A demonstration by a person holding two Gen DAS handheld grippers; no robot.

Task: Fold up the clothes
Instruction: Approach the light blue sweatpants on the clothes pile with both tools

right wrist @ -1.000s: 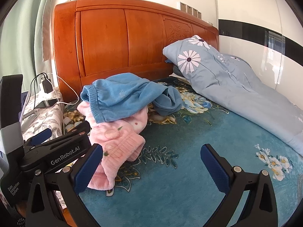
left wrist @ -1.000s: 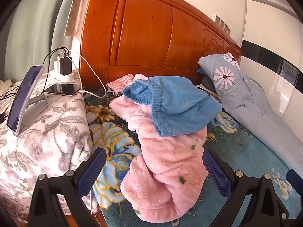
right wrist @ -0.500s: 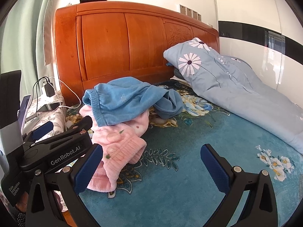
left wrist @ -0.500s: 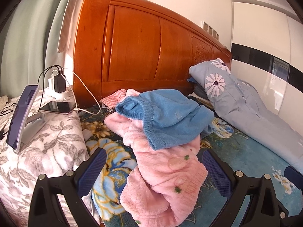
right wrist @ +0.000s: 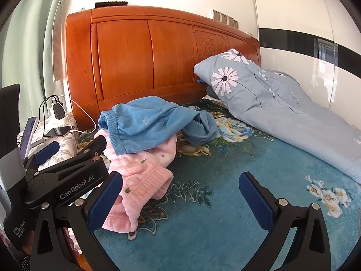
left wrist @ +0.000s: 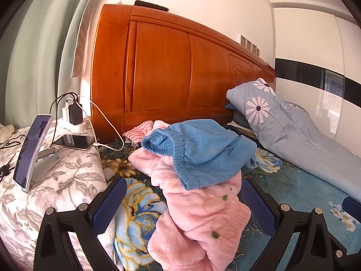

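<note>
Grippers (left wrist: 180,203) (right wrist: 180,199) agape, clothes (right wrist: 144,149) bed-edge

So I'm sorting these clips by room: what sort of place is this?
Most likely a home bedroom: a carved orange wooden headboard, a grey-blue daisy-print pillow and quilt, and a crumpled blue fleece garment lying on a fluffy pink one on the bed.

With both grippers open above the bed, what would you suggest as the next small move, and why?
Probably lower the left gripper onto the blue garment: it lies crumpled on top of the pink garment, so it must come off first.
</note>
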